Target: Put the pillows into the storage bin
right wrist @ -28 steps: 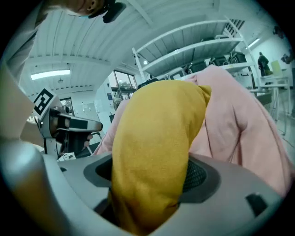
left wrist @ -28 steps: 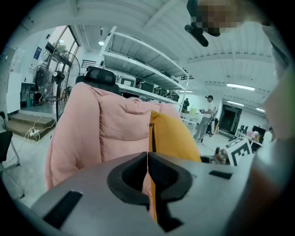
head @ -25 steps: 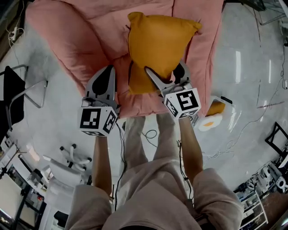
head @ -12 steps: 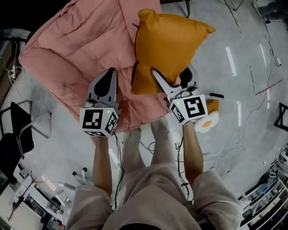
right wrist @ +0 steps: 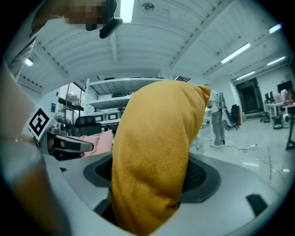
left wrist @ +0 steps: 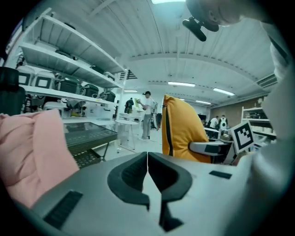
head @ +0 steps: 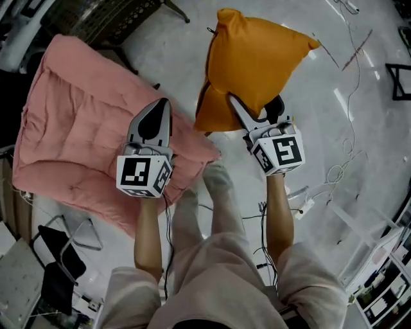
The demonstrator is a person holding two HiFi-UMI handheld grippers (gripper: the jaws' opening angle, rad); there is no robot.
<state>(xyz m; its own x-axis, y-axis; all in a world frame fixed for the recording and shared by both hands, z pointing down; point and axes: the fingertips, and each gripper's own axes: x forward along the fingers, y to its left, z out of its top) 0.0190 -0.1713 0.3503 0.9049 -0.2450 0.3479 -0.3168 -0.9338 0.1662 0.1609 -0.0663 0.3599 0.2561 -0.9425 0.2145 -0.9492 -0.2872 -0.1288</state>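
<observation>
An orange pillow hangs in the air over the pale floor, pinched at its lower edge by my right gripper. In the right gripper view the orange pillow fills the space between the jaws, which press on it from both sides. My left gripper hovers beside it over the edge of a pink quilted mattress; its jaws meet at the tips with nothing between them. The orange pillow shows to its right in the left gripper view. No storage bin shows.
A dark wire rack stands beyond the mattress at the top left. Cables trail over the floor to the right. Shelving with boxes lines the left side, and people stand far off.
The view has swung away from the pink mattress toward open floor. Both grippers moved right and up across it, the orange pillow carried along in the right one. The fried-egg toy has left the view.
</observation>
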